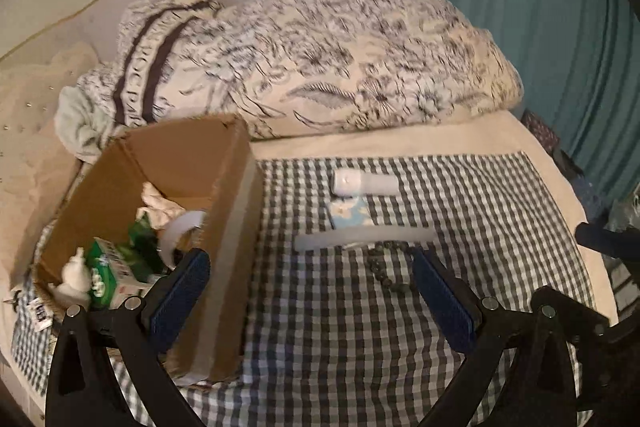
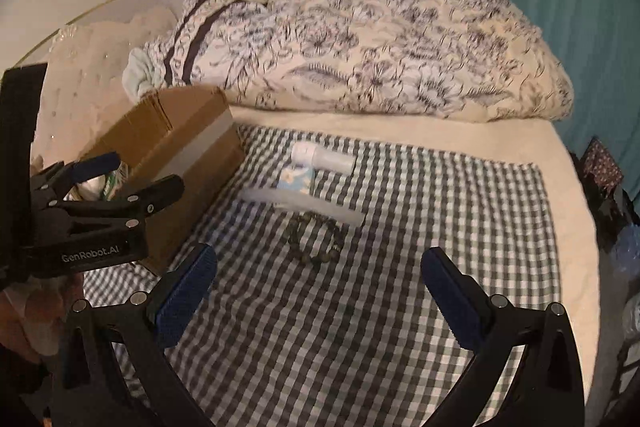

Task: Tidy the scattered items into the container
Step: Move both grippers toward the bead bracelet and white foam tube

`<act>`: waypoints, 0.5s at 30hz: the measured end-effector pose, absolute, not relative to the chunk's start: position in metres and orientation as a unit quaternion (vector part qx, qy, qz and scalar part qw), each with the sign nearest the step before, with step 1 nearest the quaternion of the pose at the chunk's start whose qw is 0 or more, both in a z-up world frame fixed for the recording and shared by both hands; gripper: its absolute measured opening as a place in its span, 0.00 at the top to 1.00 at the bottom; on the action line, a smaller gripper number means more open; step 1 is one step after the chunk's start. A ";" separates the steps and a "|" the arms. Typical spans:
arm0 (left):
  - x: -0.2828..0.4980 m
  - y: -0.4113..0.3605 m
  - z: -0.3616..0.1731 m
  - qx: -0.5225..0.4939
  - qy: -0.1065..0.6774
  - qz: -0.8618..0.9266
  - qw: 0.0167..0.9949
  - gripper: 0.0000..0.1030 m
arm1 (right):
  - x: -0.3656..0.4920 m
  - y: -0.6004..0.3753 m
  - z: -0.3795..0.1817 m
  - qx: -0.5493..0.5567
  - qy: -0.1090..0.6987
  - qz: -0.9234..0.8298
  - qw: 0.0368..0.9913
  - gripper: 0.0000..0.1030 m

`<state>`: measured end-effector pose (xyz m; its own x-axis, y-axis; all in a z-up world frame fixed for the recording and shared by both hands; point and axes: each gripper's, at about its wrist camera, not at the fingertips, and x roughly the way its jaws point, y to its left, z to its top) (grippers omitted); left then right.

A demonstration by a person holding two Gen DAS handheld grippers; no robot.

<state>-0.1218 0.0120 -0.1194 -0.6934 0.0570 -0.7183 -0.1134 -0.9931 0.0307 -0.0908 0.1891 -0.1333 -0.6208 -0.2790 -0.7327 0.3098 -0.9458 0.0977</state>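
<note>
Bed (image 2: pixel 400 129) w/ cream sheet carries it all. Gingham cloth (image 2: pixel 360 307) spread over the near part. On the cloth, left: cardboard box (image 2: pixel 192 163), open top. Right of the box, a tight cluster, far to near: white tube (image 2: pixel 326 157) lying on its side, small blue floral packet (image 2: pixel 296 181) just beside it, long pale strip (image 2: pixel 304 205) laid across, bead bracelet (image 2: pixel 316 239) touching the strip's near edge. Far side: rolled floral duvet (image 2: pixel 380 55) across the bed, cream pillow (image 2: pixel 100 55) at far left.
</note>
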 end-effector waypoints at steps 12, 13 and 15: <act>-0.152 0.025 -0.176 -0.435 0.031 0.896 0.086 0.00 | -0.154 0.200 -0.199 0.453 0.031 -0.877 0.159 0.31; -0.154 0.026 -0.180 -0.438 0.031 0.894 0.088 0.00 | -0.160 0.199 -0.203 0.456 0.033 -0.875 0.158 0.37; -0.159 0.029 -0.189 -0.445 0.030 0.890 0.092 0.00 | -0.172 0.197 -0.213 0.465 0.040 -0.870 0.159 0.46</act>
